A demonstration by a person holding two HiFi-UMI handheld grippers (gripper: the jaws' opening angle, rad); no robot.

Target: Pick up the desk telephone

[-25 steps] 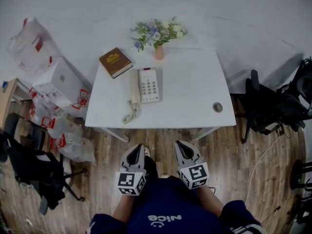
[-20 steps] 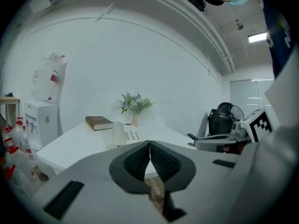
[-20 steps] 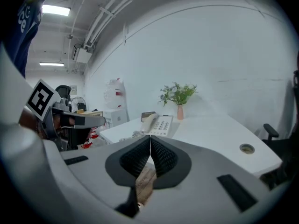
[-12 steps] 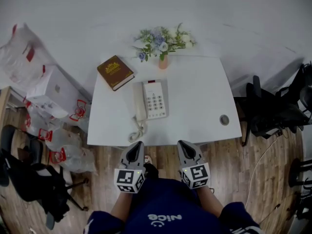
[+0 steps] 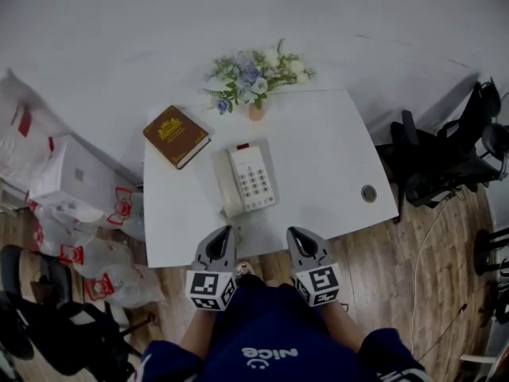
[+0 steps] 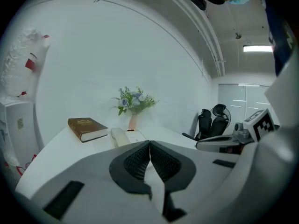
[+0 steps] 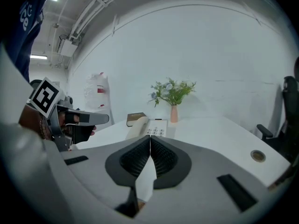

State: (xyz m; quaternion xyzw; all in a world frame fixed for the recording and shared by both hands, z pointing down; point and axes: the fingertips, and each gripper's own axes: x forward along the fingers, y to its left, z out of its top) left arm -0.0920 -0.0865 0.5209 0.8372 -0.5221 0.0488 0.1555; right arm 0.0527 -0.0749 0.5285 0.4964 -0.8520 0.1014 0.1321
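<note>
1 white surface (image 5: 334, 157) carries the desk telephone (image 5: 246, 180) near its front edge, long axis running away from the person, with bare room to its right and a book (image 5: 176, 136) behind. The telephone lies just ahead of the left gripper (image 5: 225, 231), which is nearer than the right gripper (image 5: 293, 231). Both have jaws pressed together, holding nothing.

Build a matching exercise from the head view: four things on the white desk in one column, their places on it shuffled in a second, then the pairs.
1. brown hardcover book
2. cream push-button desk telephone
3. small pink vase of flowers
4. round grey cable hole

A. near the front right corner of the white desk
B. middle of the back edge
C. centre
D. back left corner

Pairs: 1-D, 2-C, 3-B, 4-A
</note>
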